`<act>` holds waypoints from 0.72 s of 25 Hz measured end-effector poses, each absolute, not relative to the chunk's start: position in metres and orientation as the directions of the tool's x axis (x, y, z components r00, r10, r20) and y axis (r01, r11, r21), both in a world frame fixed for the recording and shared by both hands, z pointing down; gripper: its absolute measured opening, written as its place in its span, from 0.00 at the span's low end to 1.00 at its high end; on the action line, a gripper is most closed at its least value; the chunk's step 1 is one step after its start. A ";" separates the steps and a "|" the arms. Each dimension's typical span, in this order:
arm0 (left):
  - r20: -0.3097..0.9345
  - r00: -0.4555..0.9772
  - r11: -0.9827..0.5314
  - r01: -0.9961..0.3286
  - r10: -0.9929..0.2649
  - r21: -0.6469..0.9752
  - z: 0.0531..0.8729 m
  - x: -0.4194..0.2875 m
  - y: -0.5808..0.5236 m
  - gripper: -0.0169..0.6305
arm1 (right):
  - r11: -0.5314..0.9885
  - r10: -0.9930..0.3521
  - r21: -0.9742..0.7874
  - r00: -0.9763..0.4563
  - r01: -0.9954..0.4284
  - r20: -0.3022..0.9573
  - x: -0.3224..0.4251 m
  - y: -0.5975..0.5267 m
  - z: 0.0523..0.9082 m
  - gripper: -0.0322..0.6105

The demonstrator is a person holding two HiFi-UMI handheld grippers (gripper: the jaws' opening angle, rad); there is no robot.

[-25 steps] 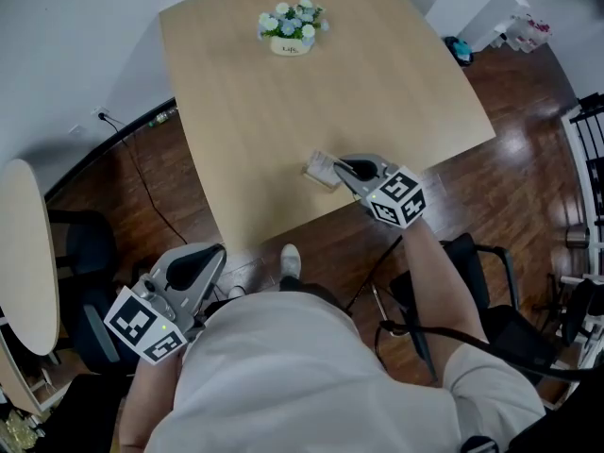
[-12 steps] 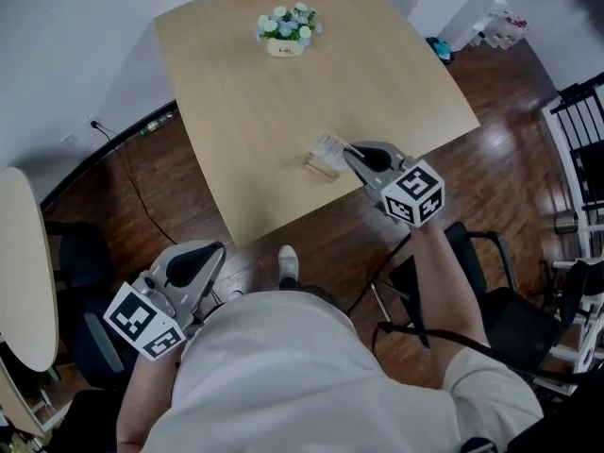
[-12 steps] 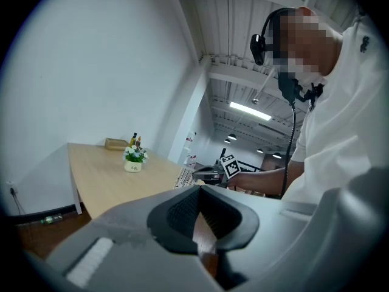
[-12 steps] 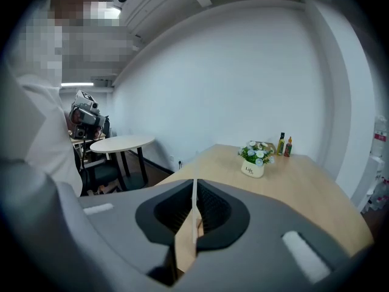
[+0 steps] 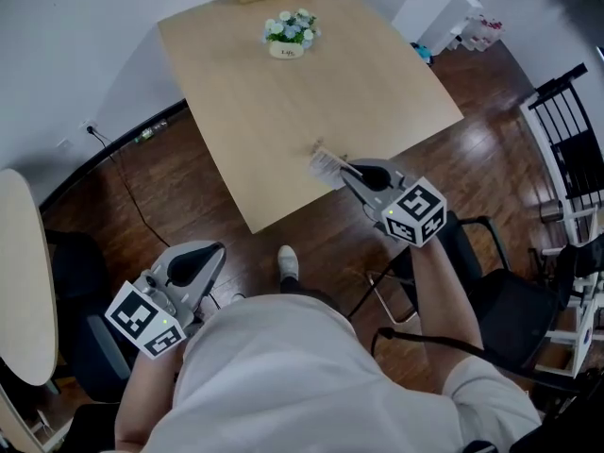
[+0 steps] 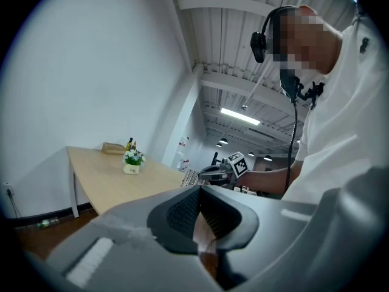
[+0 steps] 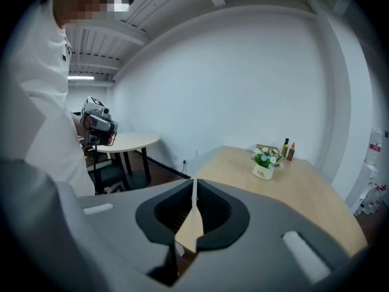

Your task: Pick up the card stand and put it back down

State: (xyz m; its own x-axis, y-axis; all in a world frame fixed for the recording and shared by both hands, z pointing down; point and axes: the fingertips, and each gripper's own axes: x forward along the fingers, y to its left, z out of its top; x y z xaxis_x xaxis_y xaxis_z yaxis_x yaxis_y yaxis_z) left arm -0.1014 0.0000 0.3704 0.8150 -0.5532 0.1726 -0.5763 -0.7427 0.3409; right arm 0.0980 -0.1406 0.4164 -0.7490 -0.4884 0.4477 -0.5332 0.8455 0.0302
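Right gripper [image 5: 344, 168] clamped on thin upright panel of card stand [image 5: 326, 163], near table [image 5: 283, 102] front edge. Left gripper [image 5: 209, 253] empty, jaws together, by waist. Best: lower straight, base level, then release.

Pale wood table [image 5: 283, 111], whitish card stand [image 5: 326, 165]; dark brown floor [image 5: 189, 187] — blue-white flowers [image 5: 291, 28]

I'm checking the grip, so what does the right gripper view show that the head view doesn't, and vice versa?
Only the right gripper view: the fingers pressed together on the card stand's thin sheet, seen edge-on. Only the head view: the marker cube on the right gripper, a white shoe and a black chair. Both: the card stand in the right gripper, the flower pot on the rectangular table, the round table, and the left gripper.
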 end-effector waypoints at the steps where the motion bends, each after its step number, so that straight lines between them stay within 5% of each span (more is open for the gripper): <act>1: 0.170 0.817 -0.744 -0.574 -0.552 0.343 0.371 -0.107 0.007 0.03 | 0.845 -0.488 0.029 -0.749 -0.534 0.447 0.091 -0.129 0.414 0.08; 18: 0.157 0.858 -0.781 -0.511 -0.489 0.360 0.393 -0.183 0.101 0.03 | 0.875 -0.436 -0.005 -0.792 -0.485 0.427 -0.023 0.059 0.392 0.08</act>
State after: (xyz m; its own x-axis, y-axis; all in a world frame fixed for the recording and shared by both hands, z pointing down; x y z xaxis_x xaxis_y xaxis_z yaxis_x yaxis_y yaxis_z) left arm -0.1835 0.1008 0.3932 0.8580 -0.4891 0.1569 -0.5109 -0.7806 0.3602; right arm -0.0228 0.0588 0.3920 -0.7918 -0.4362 0.4275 -0.4845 0.8748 -0.0049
